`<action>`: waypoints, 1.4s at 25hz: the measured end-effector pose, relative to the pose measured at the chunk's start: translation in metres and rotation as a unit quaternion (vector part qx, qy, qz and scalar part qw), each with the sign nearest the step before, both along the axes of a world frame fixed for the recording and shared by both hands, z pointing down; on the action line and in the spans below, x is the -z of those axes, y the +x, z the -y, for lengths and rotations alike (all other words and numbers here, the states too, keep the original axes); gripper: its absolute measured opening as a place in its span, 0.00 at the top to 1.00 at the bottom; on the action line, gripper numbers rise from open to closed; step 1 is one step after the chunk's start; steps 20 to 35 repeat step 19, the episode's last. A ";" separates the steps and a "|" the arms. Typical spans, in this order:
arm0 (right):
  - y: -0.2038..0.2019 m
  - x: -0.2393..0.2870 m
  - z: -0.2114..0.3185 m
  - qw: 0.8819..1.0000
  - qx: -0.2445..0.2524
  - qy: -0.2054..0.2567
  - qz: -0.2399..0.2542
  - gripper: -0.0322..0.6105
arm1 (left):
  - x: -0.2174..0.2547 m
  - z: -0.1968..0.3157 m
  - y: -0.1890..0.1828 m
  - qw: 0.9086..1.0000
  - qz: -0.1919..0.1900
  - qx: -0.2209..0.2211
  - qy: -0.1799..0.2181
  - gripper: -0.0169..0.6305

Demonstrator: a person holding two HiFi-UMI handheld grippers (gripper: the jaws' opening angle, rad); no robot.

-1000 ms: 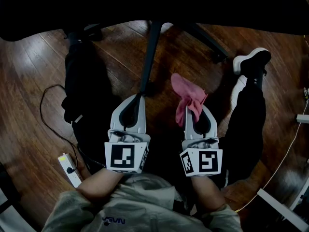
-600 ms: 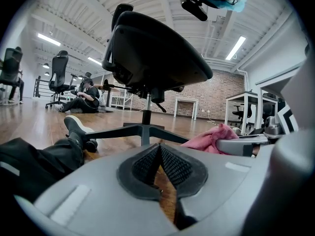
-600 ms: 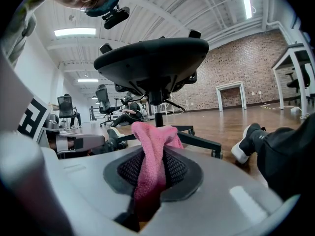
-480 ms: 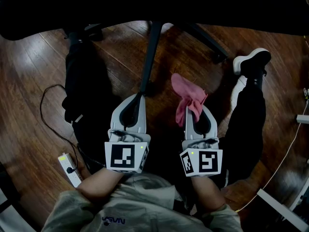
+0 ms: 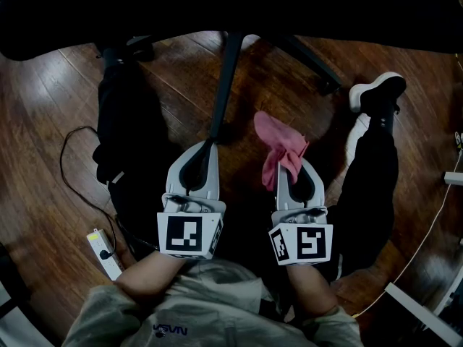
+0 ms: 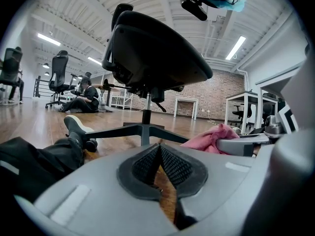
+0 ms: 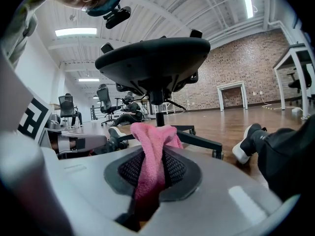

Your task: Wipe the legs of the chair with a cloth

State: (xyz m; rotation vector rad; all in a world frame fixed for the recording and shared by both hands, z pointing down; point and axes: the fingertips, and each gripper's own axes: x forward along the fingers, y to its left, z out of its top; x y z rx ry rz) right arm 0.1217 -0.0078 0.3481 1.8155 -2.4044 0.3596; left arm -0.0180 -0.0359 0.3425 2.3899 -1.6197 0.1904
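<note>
Right gripper view: my right gripper (image 7: 151, 168) is clamping the pink cloth (image 7: 153, 141); my left gripper (image 6: 160, 156) is sitting closed, empty. Firm strokes along each chair leg (image 7: 199, 140) are looking best.

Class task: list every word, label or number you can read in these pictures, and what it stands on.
"NASA": apparently, small and upside down, on the person's sweatshirt.
Marker cubes: black-and-white square patterns only, no letters.
Nothing else is readable.
</note>
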 end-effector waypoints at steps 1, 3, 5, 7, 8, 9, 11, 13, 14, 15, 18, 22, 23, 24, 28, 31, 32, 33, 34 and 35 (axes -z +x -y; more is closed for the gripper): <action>0.000 0.000 0.000 1.000 -0.001 0.000 0.000 0.87 | -0.001 -0.001 0.000 1.000 0.001 -0.002 -0.001 0.96; 0.000 0.000 0.000 1.000 -0.001 0.000 0.001 0.87 | -0.001 -0.001 0.001 1.000 0.001 -0.003 -0.001 0.96; 0.000 0.001 0.000 1.000 -0.001 0.001 0.002 0.87 | 0.000 0.000 0.000 1.000 -0.001 0.001 0.001 0.96; 0.000 0.001 0.000 1.000 -0.001 0.001 0.004 0.87 | 0.000 0.000 0.000 1.000 -0.001 0.001 0.000 0.96; 0.000 0.001 0.000 1.000 -0.001 0.001 0.005 0.87 | 0.000 0.000 0.000 1.000 0.000 0.001 0.000 0.96; 0.000 0.001 0.000 1.000 -0.001 0.000 0.005 0.87 | 0.000 0.000 0.000 1.000 0.000 0.001 0.000 0.96; 0.000 0.001 0.000 1.000 -0.001 0.000 0.005 0.87 | 0.000 0.000 0.000 1.000 0.000 0.000 0.000 0.96; 0.000 0.001 -0.001 1.000 -0.001 0.000 0.005 0.87 | 0.000 0.000 0.000 1.000 -0.001 0.000 0.001 0.96; 0.000 0.001 0.000 1.000 -0.001 0.000 0.005 0.87 | 0.000 0.000 0.000 1.000 -0.001 0.000 0.001 0.96; 0.000 0.001 0.000 1.000 -0.001 0.000 0.005 0.87 | 0.000 0.000 0.000 1.000 -0.001 0.000 0.000 0.96; 0.001 0.001 0.000 1.000 -0.002 0.000 0.005 0.87 | 0.000 0.000 0.000 1.000 -0.001 0.001 0.000 0.96; 0.001 0.001 0.000 1.000 -0.003 0.000 0.005 0.87 | 0.000 0.000 0.000 1.000 -0.001 0.001 0.000 0.96; 0.001 0.001 0.000 1.000 -0.003 0.000 0.005 0.87 | 0.000 0.000 0.000 1.000 -0.001 0.001 0.000 0.96; 0.001 0.001 0.000 1.000 -0.003 0.000 0.005 0.87 | 0.000 0.000 0.000 1.000 -0.001 0.001 0.000 0.96; 0.001 0.001 0.000 1.000 -0.003 0.000 0.005 0.87 | 0.000 0.000 0.000 1.000 -0.001 0.001 0.000 0.96; 0.001 0.001 0.000 1.000 -0.003 0.000 0.005 0.87 | 0.000 0.000 0.000 1.000 -0.001 0.001 0.000 0.96; 0.001 0.001 0.000 1.000 -0.003 0.000 0.005 0.87 | 0.000 0.000 0.000 1.000 -0.001 0.001 0.000 0.96; 0.001 0.001 0.000 1.000 -0.003 0.000 0.005 0.87 | 0.000 0.000 0.000 1.000 -0.001 0.001 0.000 0.96; 0.001 0.001 0.000 1.000 -0.003 0.000 0.005 0.87 | 0.000 0.000 0.000 1.000 -0.001 0.001 0.000 0.96; 0.001 0.001 0.000 1.000 -0.003 0.000 0.005 0.87 | 0.000 0.000 0.000 1.000 -0.001 0.001 0.000 0.96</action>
